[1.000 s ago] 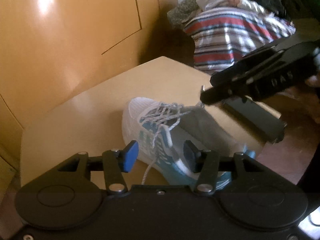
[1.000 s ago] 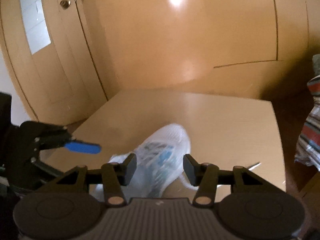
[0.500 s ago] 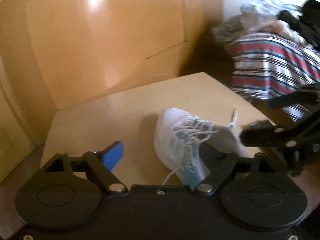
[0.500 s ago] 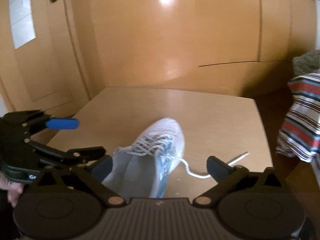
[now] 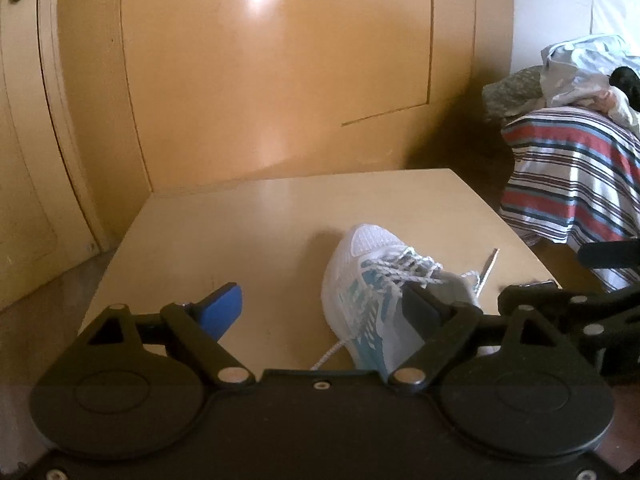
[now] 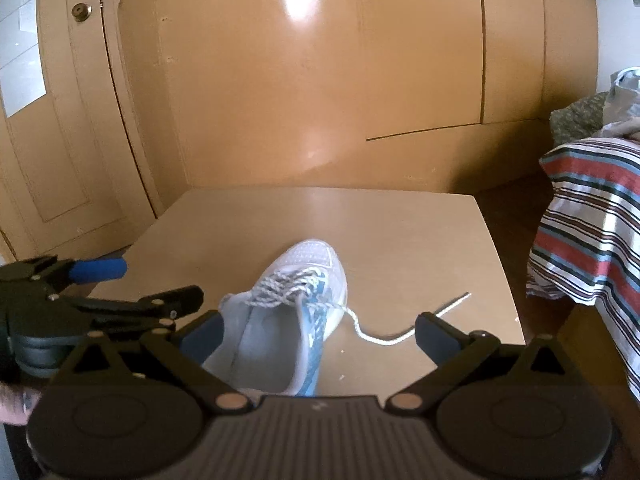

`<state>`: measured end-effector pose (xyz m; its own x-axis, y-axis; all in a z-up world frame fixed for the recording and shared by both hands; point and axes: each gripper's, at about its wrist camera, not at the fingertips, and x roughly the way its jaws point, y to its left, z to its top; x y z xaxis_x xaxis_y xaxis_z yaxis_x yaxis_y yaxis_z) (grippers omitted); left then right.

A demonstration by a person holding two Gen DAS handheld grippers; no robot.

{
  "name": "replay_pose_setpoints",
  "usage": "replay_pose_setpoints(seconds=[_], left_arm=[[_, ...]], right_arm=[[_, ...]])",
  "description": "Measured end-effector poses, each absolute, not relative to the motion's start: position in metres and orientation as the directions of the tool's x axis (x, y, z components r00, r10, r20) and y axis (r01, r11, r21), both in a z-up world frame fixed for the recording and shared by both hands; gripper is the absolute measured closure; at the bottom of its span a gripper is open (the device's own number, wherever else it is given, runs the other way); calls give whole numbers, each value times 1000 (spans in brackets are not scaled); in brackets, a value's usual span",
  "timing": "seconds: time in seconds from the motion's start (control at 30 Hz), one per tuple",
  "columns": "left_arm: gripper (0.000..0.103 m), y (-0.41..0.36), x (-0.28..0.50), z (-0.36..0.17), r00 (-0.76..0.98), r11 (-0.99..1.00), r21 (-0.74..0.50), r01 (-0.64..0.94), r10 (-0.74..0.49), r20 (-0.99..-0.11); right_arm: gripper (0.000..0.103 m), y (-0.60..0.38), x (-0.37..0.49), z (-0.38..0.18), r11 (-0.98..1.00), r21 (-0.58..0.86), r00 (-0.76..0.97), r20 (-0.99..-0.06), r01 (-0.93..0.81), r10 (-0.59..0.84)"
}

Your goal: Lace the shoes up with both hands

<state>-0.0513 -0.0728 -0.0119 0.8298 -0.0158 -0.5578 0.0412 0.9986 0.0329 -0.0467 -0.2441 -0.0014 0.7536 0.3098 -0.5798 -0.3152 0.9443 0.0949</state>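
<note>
The white and blue shoe is lying on the tan surface, toe pointing away toward the wooden panelling, and its heel end is being hidden in both wrist views by the black bodies of the tongs. The left tongs are standing wide apart, having just been opening, with nothing pressed between the fingers; the dark right finger is overlapping the shoe's collar in the picture, so whether it is touching there cannot be told. The right tongs are also standing fully apart, gripping nothing, the shoe and a loose lace showing between the fingers. That lace end is trailing out over the surface to the shoe's right; another strand is running down behind the left tongs' body, its end cut off. The eyelet rows are too blurred to follow. At the left edge of the right wrist view a bit of a hand is peeking in, mostly cropped. A striped cloth is being cut off at the right edge. No readable writing is showing anywhere.
</note>
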Motion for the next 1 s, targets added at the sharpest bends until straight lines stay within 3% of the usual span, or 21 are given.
replay_pose_setpoints(seconds=[1.0], left_arm=[[13,-73,-46,-16,809,999,46,-8,34,-586]], right_arm=[[1,-241,-42,-22,956,101,748,-603,-275,279]])
